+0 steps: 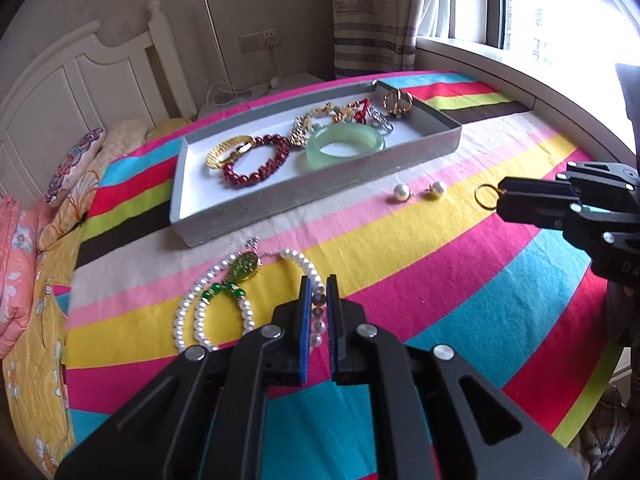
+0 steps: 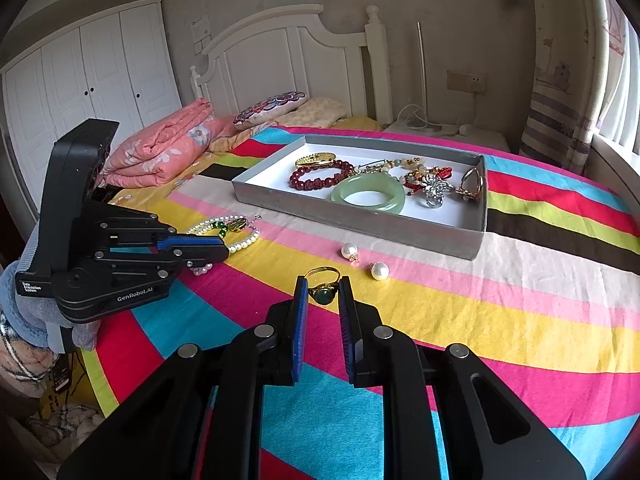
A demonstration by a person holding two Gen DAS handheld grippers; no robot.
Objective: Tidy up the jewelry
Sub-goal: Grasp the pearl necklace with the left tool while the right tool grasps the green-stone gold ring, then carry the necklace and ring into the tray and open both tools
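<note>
While your right gripper (image 2: pixel 323 294) has its blue-padded fingers (image 2: pixel 301 300) drawn in narrow around the gold ring with a dark green stone (image 2: pixel 323 286), whether the pads truly pinch it is hard to tell: in the left wrist view the band pokes out past the closed tips, which suggests a hold. Your left gripper (image 1: pixel 319 300) has its fingers nearly together over the far loop of the long white pearl necklace (image 1: pixel 188 312) lying on the bed, with beads showing in the slot between the pads, so treat it as closed on the strand. Just beside that strand lies the green-beaded pearl bracelet with a gold oval pendant (image 1: pixel 230 300), touching or overlapping it.

Two loose pearl earrings (image 2: pixel 362 260) sit on the striped bedspread (image 2: pixel 480 320) between your right gripper and the shallow grey cardboard tray (image 2: pixel 360 220), which already holds the pale green jade bangle (image 2: pixel 368 196), a dark red bead bracelet (image 2: pixel 320 174) and other pieces.

Watch these risks: the ring is small and round, so a shallow pinch could let it twist out and roll across the soft cover. Lifting the necklace by one point could drag the bracelet along, tangled. The bed gives under pressure, so pressing down may bury beads in the fabric
</note>
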